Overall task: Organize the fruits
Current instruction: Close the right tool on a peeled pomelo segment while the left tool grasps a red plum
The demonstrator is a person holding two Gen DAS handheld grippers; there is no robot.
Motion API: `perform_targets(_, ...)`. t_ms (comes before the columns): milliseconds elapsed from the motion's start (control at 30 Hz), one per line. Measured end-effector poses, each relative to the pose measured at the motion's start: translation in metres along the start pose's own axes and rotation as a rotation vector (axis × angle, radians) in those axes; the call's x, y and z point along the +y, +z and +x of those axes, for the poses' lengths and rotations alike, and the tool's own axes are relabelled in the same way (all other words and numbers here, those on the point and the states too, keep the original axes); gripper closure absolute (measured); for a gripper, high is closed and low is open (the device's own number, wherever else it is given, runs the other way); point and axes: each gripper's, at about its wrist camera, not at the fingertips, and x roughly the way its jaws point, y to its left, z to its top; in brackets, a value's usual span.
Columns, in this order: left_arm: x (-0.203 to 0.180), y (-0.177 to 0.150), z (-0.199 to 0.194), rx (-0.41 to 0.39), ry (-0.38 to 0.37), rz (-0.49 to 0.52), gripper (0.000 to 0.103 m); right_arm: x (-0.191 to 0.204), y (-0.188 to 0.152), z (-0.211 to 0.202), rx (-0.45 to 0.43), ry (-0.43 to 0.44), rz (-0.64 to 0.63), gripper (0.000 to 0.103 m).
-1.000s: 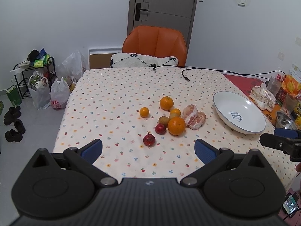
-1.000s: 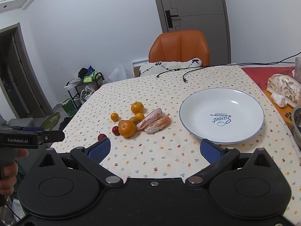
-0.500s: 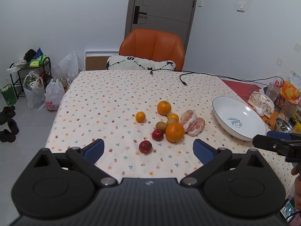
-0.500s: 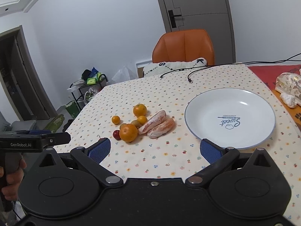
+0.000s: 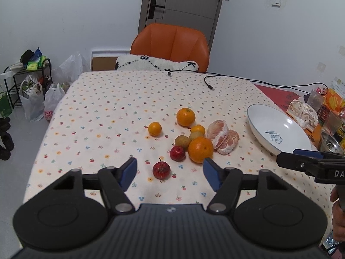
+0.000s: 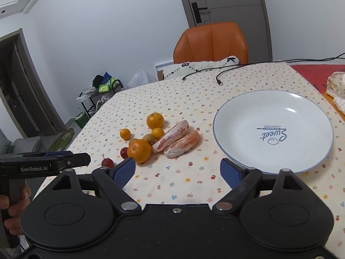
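Left gripper is hovering wide open and empty, framing the small red fruit for pickup toward the white plate.

Both views are evenly and softly lit from overhead, with a cool white cast on the walls. Fruit on the table casts only faint, short shadows. The plate carries small glare spots at its upper right rim. Focus is sharp in the centre; fisheye bending curves the door and table edges, and the corners fall to black.
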Motion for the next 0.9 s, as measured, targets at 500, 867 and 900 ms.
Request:
perform_targets(500,0.005,-0.002,0.044,0.053,-0.013,-0.023,0.055,-0.007,0.002,0.040,0.038,-0.004,0.012,0.034)
perform_targets(867,0.018,-0.005,0.064,0.049,-0.023,-0.048,0.080,0.005,0.007,0.072,0.055,-0.027,-0.038,0.038)
perform_targets(900,0.018,-0.004,0.065,0.048,-0.024,-0.048,0.080,0.008,0.008,0.074,0.055,-0.030,-0.046,0.038)
